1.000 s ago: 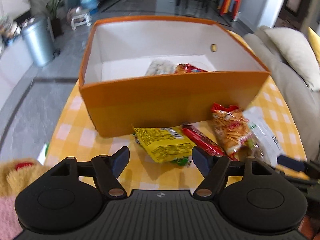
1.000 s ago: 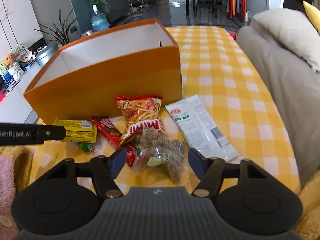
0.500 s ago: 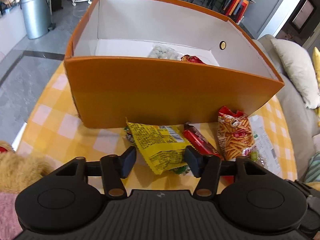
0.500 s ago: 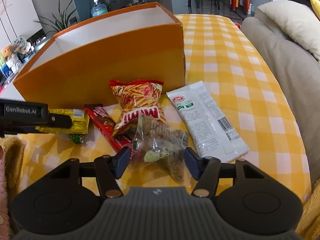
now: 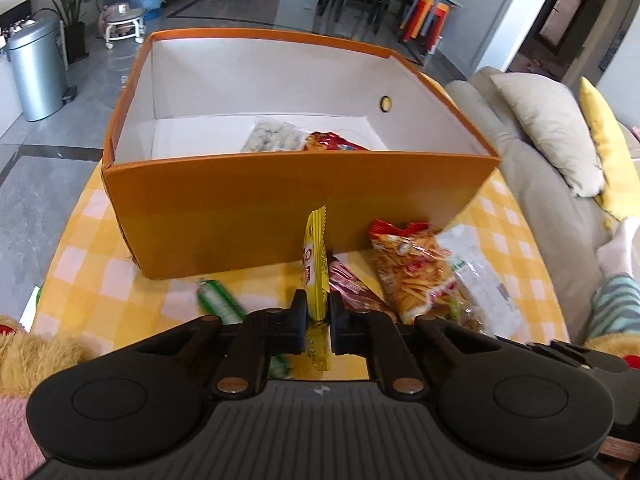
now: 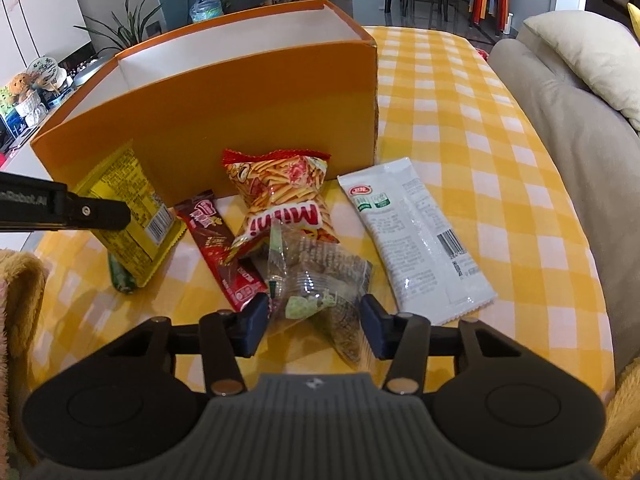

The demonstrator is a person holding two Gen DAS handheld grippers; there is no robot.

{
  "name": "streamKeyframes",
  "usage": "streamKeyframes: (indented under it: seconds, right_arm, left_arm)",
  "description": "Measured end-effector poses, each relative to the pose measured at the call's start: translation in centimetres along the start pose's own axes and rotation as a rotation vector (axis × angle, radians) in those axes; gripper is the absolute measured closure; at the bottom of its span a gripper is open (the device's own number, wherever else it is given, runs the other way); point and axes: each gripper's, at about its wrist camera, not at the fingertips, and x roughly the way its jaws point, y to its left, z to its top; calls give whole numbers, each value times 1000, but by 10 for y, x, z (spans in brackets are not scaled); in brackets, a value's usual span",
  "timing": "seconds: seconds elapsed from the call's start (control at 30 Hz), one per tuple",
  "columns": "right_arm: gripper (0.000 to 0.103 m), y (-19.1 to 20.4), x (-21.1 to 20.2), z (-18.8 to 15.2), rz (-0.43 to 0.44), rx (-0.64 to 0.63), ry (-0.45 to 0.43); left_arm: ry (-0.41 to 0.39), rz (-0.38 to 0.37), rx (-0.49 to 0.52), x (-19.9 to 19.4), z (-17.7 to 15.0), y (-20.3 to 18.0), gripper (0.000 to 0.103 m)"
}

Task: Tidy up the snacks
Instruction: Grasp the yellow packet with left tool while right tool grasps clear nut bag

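Observation:
My left gripper [image 5: 318, 310] is shut on a yellow snack packet [image 5: 316, 264], held edge-on and lifted off the table in front of the orange box [image 5: 280, 208]; the packet also shows in the right wrist view [image 6: 128, 204]. The box holds a clear packet [image 5: 272, 140] and a red packet [image 5: 332, 145]. My right gripper [image 6: 314, 320] is open, its fingers on either side of a clear snack bag [image 6: 316, 280] on the table. A red bar [image 6: 220, 248], a Mimi chips bag [image 6: 280, 196] and a white packet [image 6: 416, 236] lie beside it.
A small green packet [image 5: 218, 300] lies on the yellow checked tablecloth [image 6: 460, 120]. A grey sofa [image 6: 580, 128] with cushions runs along the right. Plush toys sit at the near left edge [image 5: 32, 356]. A metal bin [image 5: 36, 68] stands on the floor.
My left gripper closed on the yellow packet and lifted it upright, uncovering the green packet. My right gripper moved forward around the clear bag, still open.

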Motion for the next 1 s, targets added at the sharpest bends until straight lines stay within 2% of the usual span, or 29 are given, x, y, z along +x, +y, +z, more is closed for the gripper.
streamKeyframes:
  seconds: [0.13, 0.2, 0.3, 0.37, 0.63, 0.87, 1.0]
  right_arm:
    - [56, 0, -9, -1, 5, -1, 6]
    - [56, 3, -14, -3, 6, -18, 6]
    - [56, 8, -21, -9, 4, -57, 12]
    - [56, 11, -25, -13, 7, -76, 17]
    - [55, 15, -23, -19, 18, -98, 38]
    - [55, 21, -18, -23, 14, -119, 62]
    - [56, 23, -18, -24, 9, -131, 62]
  left_arm:
    - [43, -31, 32, -12, 0, -9, 92]
    - [93, -56, 36, -14, -2, -13, 92]
    - [196, -44, 30, -12, -6, -16, 93]
    - [228, -74, 5, -10, -11, -12, 93]
    - [251, -74, -23, 6, -22, -11, 91]
    - [245, -40, 45, 14, -30, -22, 91]
    - [226, -36, 48, 9, -29, -22, 92]
